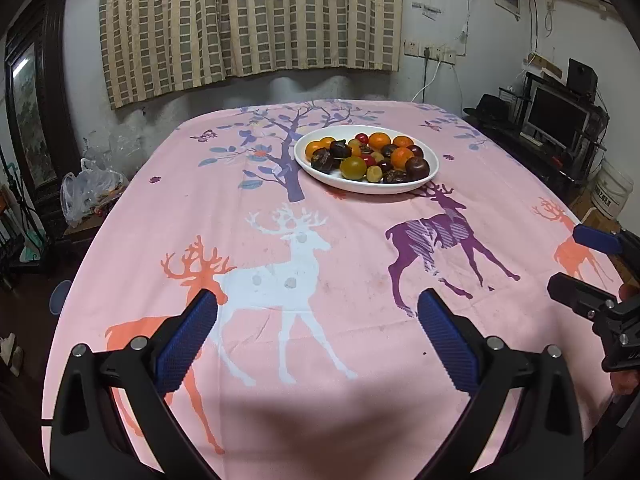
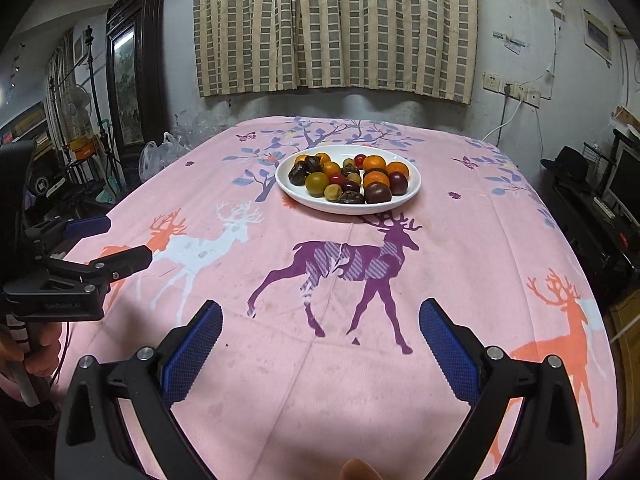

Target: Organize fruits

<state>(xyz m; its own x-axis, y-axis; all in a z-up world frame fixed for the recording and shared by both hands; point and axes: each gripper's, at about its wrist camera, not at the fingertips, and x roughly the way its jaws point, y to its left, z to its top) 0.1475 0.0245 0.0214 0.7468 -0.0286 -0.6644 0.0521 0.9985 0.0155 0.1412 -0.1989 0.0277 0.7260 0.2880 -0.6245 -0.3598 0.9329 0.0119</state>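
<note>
My left claw [image 1: 318, 334] hangs low over the near edge of the table [image 1: 360, 380], its blue ribbed pads [image 1: 186, 346] spread wide with nothing between them. The right claw [image 2: 320, 344] sits level with it just to the right, equally splayed and empty. Each shows at the edge of the other's view.

Both are well apart from the work: the fruits lie heaped in a white oval plate [image 2: 412, 190] at the far middle of the table, on a pink cloth [image 2: 460, 260] printed with deer and a tree. I make out glossy orange citrus [image 2: 376, 179], a dark plum [image 2: 377, 193], a yellow-green round fruit [image 2: 317, 184], small red ones and wrinkled brown pieces I cannot name.

I judge the risks lie ahead. The fruits are round, smooth and touching one another, so a claw closing off-centre could squirt one out and send it rolling across the table. The plate looks shallow and glazed; a push might slide it on the soft, creased cloth. Squeezing hard could bruise the plum.
</note>
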